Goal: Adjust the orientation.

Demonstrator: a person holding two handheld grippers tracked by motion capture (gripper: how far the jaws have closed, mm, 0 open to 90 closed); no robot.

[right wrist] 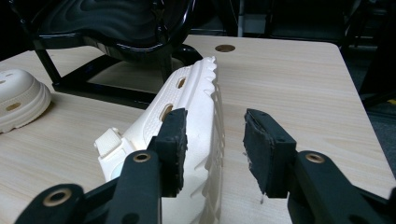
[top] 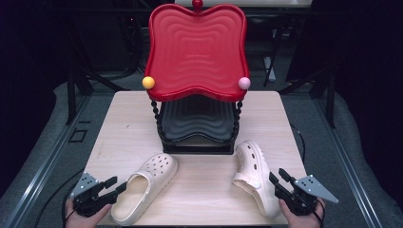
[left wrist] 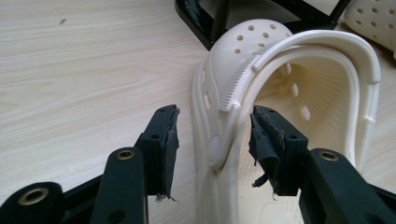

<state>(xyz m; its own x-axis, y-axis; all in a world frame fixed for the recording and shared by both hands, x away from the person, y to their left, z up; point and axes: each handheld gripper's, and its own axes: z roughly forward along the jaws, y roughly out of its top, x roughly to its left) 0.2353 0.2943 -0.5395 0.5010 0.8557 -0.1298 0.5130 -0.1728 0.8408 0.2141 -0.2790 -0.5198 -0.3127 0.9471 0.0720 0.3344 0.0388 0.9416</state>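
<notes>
A two-tier stand sits toward the far edge of the table [top: 119, 123]: its red top tray [top: 197, 50] tilts up toward us with nothing lying in it, and the black lower tray [top: 197, 121] beneath it also looks bare, though the red one covers much of it. Two cream clogs lie near the front edge. The left clog [top: 145, 187] rests sole-down, toe pointing toward the stand; the left gripper [top: 114, 186] has its jaws spread around the clog's side wall, where the heel strap pivots, one jaw outside and one inside the opening, and whether either pad touches the wall is hard to judge. The right clog [top: 254, 175] lies tipped on its side near the front right corner; the right gripper [top: 277, 179] straddles its ridged sole edge with jaws parted, the left pad right at the shoe and the other clear of it. Both hands are cut off at the bottom of the high view.
</notes>
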